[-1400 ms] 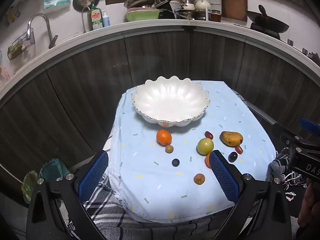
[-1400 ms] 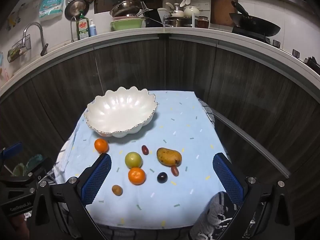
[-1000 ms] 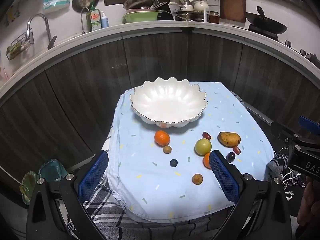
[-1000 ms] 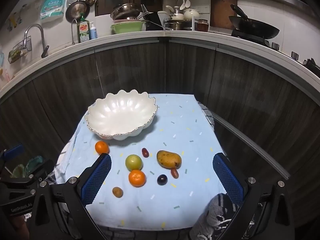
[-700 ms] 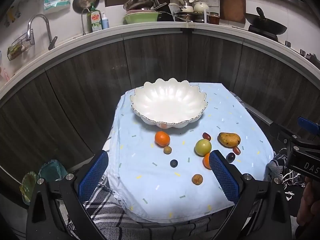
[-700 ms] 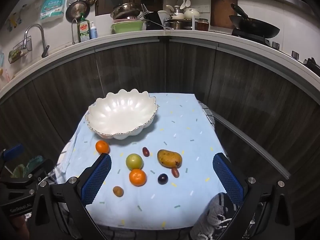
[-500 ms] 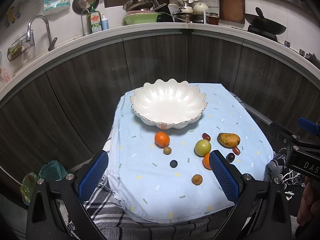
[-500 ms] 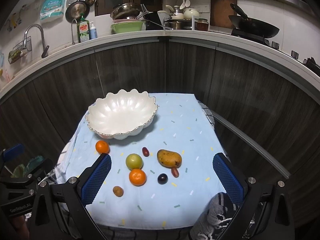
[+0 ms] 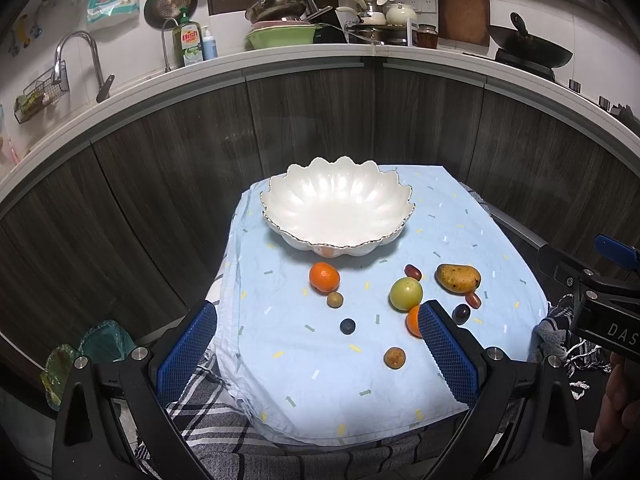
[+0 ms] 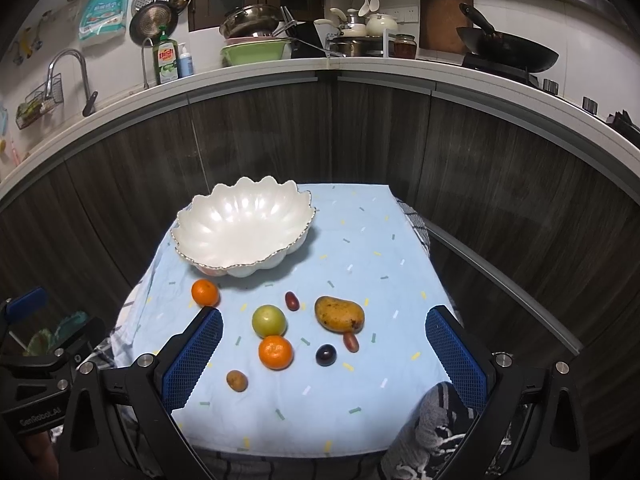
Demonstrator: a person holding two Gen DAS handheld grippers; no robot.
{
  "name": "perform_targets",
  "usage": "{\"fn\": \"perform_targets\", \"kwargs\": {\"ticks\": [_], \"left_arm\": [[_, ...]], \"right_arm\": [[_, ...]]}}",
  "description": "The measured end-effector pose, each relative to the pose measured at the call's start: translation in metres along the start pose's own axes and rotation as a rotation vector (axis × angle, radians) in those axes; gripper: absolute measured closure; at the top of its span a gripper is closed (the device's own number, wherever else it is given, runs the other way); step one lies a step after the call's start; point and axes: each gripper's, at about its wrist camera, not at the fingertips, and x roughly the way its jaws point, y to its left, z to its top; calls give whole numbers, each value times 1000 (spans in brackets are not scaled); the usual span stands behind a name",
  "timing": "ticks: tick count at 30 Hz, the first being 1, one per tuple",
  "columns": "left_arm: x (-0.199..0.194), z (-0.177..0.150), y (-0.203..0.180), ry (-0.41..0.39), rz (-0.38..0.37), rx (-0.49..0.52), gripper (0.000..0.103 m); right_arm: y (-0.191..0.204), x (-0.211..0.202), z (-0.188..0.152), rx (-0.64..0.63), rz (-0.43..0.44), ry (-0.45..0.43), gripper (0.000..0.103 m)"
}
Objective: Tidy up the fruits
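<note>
Left gripper: your left gripper [image 9: 316, 350] hung above the near edge of the table, jaws spread wide, gripping nothing.
Right gripper: your right gripper [image 10: 322, 354] was likewise spread wide and empty, held over the near right part of the cloth.
Bowl: the white scalloped bowl [image 10: 204, 236] sat at the far left of the light blue tablecloth [image 10: 360, 248], with no fruit inside.
Oranges: one orange [image 10: 205, 292] lay just in front of the bowl; a second orange [image 10: 275, 352] lay nearer you, touching the green fruit.
Green fruit: the round green fruit [image 10: 269, 321] sat mid-table, left of the mango.
Mango: the mango [image 10: 339, 314] lay right of centre, a small red fruit [image 10: 351, 341] at its near side.
Small fruits: another red fruit [image 10: 292, 301] lay between the green fruit and mango; a dark grape [image 10: 325, 355] and a brown fruit [image 10: 236, 380] lay closer to you.
Left view only: a dark berry [image 9: 347, 326] and a small brown fruit [image 9: 334, 299] lay near the first orange.
</note>
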Motion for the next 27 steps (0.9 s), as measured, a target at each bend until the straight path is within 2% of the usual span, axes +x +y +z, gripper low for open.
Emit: {"fn": "perform_targets", "kwargs": {"ticks": [27], "left_arm": [[2,-3,-2,2,-1,6,1]], "right_arm": [[1,1,-3,7,3,3,0]]}}
